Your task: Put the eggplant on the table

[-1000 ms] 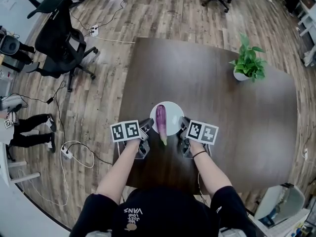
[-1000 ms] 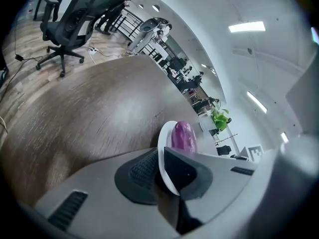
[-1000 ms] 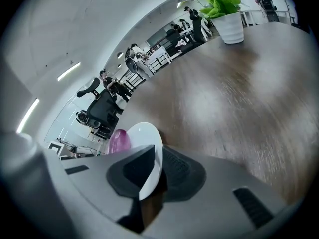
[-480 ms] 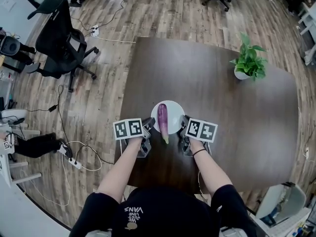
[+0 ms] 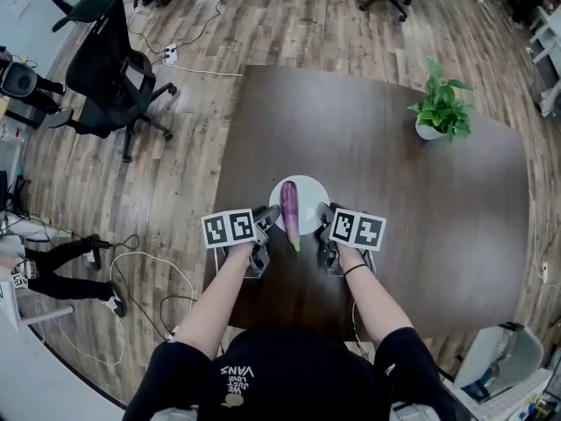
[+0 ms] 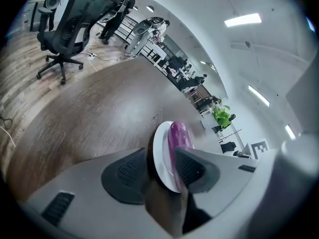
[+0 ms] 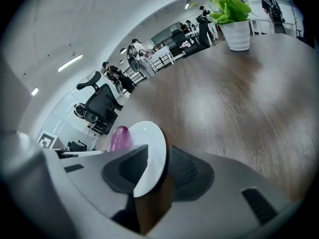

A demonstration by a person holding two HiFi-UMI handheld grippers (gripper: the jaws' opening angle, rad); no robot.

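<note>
A purple eggplant [image 5: 289, 209] lies on a white plate [image 5: 308, 191] near the front edge of the dark wooden table [image 5: 394, 200]; its green stem end pokes over the plate's near rim. My left gripper [image 5: 266, 226] stands at the plate's left rim and my right gripper [image 5: 323, 226] at its right rim. In the left gripper view the plate's rim [image 6: 162, 156] and the eggplant [image 6: 178, 136] sit between the opening jaws of the left gripper [image 6: 162, 166], with a gap beside the rim. In the right gripper view the plate's rim [image 7: 149, 151] stands between the opening jaws of the right gripper [image 7: 152, 168], the eggplant [image 7: 118, 138] behind it.
A potted green plant [image 5: 441, 108] stands at the table's far right. Black office chairs [image 5: 110, 68] and loose cables lie on the wood floor to the left. A person's legs [image 5: 61, 266] show at the left edge.
Both grippers and the plate with the eggplant stay where they were. The person on the floor at the left has shifted.
</note>
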